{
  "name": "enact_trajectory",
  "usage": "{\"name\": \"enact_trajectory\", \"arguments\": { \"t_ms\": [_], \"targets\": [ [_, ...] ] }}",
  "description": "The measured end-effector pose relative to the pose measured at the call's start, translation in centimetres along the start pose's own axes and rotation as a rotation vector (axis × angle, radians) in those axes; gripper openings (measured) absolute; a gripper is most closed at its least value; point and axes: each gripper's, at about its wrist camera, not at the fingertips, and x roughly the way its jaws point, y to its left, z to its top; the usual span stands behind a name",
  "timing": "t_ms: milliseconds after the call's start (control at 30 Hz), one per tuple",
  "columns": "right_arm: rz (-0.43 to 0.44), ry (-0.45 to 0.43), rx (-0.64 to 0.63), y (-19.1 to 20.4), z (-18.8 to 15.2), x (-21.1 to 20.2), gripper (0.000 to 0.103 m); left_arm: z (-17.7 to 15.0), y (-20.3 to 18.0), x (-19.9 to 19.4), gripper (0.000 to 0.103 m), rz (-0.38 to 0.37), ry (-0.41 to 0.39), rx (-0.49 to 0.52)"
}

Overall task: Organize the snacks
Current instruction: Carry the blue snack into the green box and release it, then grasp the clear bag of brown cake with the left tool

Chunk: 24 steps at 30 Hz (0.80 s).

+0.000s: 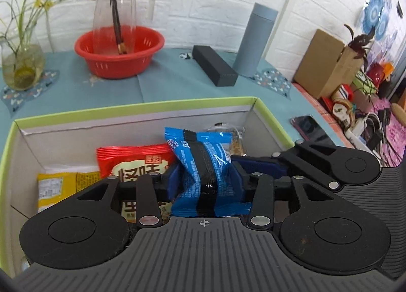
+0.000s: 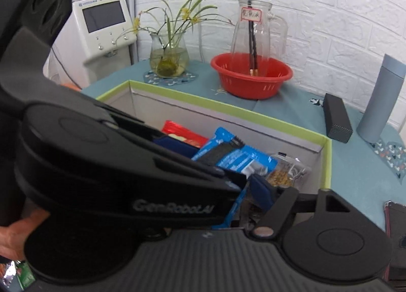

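A blue snack packet [image 1: 203, 165] with a black band hangs over the green-rimmed box [image 1: 142, 105], pinched at its waist between the blue pads of my left gripper [image 1: 206, 180]. In the box lie a red packet [image 1: 132, 160], a yellow packet [image 1: 61, 185] and a clear packet of grain bars [image 1: 236, 139]. My right gripper [image 2: 210, 185] sits close on the right, jaws apart. Its right finger [image 2: 262, 191] stands clear of the blue packet [image 2: 236, 157]. Its other finger is hidden behind the left gripper's body [image 2: 127, 177].
On the teal tablecloth behind the box stand a red basin [image 1: 119, 51] holding a glass jug [image 1: 119, 7], a plant vase [image 1: 22, 63], a black box [image 1: 215, 68] and a grey flask [image 1: 256, 40]. A phone [image 1: 309, 129] lies at right. A hand [image 2: 15, 236] shows low left.
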Motion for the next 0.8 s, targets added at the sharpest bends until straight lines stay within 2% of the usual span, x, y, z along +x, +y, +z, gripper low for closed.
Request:
{"name": "enact_trajectory", "arguments": {
  "t_ms": [67,100,167,267,367,400,500,667,733,800],
  "targets": [
    [-0.037,-0.044,-0.024,0.4,-0.1,-1.4,0.090,-0.1,-0.1,-1.5,0.045,-0.016,-0.033,-0.008],
    [-0.049,-0.071,-0.031,0.6,-0.2,-2.5,0.093,-0.3,-0.4,-2.6,0.048,-0.014,-0.061,-0.001],
    [-0.064,-0.131,-0.042,1.0,-0.5,-5.4,0.093,-0.4,-1.3,-5.4,0.060,-0.007,-0.129,0.024],
    [-0.090,-0.210,-0.053,1.9,-1.8,-10.2,0.093,-1.6,-2.6,-9.6,0.067,-0.041,-0.204,0.051],
    [-0.109,-0.245,-0.031,2.7,-4.9,-14.3,0.094,-4.2,-3.9,-13.2,0.075,-0.097,-0.245,0.068],
    [-0.114,-0.249,-0.015,3.0,-6.3,-15.5,0.102,-5.4,-4.3,-13.9,0.076,-0.108,-0.249,0.073],
    [-0.148,-0.229,0.047,3.7,-11.1,-17.9,0.103,-9.4,-5.4,-14.5,0.076,-0.137,-0.213,0.077],
    [-0.149,-0.136,0.204,4.5,-18.1,-19.3,0.103,-15.5,-6.8,-11.9,0.072,-0.166,-0.064,0.054],
    [-0.119,-0.097,0.250,5.1,-20.0,-19.0,0.103,-16.3,-7.5,-10.5,0.066,-0.153,-0.010,0.068],
    [-0.081,-0.075,0.268,5.6,-20.8,-18.6,0.103,-15.4,-8.1,-9.4,0.066,-0.149,-0.003,0.092]
  ]
}}
